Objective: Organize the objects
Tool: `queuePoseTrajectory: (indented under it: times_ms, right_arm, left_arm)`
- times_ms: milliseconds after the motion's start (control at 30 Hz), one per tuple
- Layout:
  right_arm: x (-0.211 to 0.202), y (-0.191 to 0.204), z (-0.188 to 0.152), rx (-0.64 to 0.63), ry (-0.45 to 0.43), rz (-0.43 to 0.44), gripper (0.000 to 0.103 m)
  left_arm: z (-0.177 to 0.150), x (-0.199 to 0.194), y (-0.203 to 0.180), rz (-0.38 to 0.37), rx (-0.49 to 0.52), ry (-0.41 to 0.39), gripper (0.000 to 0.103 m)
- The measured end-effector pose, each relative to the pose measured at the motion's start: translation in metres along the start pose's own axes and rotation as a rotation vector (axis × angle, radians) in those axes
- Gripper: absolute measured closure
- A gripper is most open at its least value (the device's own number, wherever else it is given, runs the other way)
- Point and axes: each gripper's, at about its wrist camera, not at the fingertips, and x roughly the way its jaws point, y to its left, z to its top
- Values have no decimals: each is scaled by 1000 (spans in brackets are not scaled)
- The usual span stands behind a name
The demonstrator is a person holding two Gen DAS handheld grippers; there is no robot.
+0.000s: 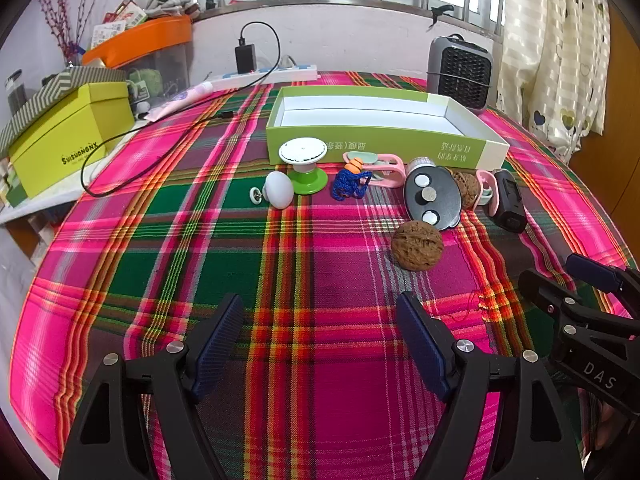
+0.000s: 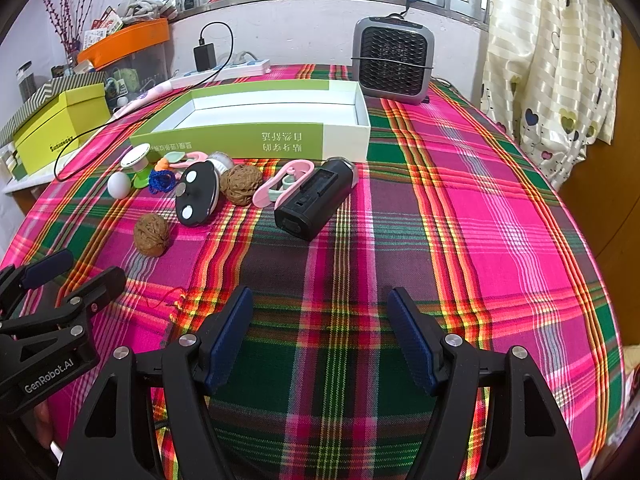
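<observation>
An open green-and-white box [image 1: 384, 142] [image 2: 256, 140] lies at the back of the plaid table. In front of it is a row of small objects: a white knob [image 1: 279, 195], a green-and-white stand [image 1: 303, 164], a blue cord [image 1: 350, 185], pink clips [image 1: 380, 166], a black oval disc [image 1: 431, 197] [image 2: 198, 194], two walnuts [image 1: 417, 245] [image 2: 241, 184], and a black device [image 2: 316, 204] [image 1: 509, 201]. My left gripper [image 1: 320, 344] is open and empty, near the front walnut [image 2: 151, 234]. My right gripper [image 2: 320, 336] is open and empty, short of the black device.
A grey heater [image 2: 393, 58] stands at the back right. A power strip with a charger [image 1: 260, 72] lies at the back. A yellow-green box [image 1: 68, 136] and an orange-lidded bin [image 1: 148, 48] sit on the left. A curtain [image 2: 552, 52] hangs on the right.
</observation>
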Motion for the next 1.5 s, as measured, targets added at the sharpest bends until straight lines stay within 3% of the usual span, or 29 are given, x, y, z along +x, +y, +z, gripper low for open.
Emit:
queuePoseTrajectory:
  times_ms: [733,1100,1300,1500]
  right_arm:
    - [2,-2,0,2,2,6,33]
    - [7,-3,8,-21,28,30,33]
    - [14,-5,17,-22,45,37,33]
    - [16,-6,19,-26,44,38,33]
  left_arm:
    - [-1,1,0,-3,0,2,25]
    - [6,4,-7,-112,29,17,25]
    - [17,10,-13,-139,55,50,26]
    - [19,12,-19,-122,66,51,26]
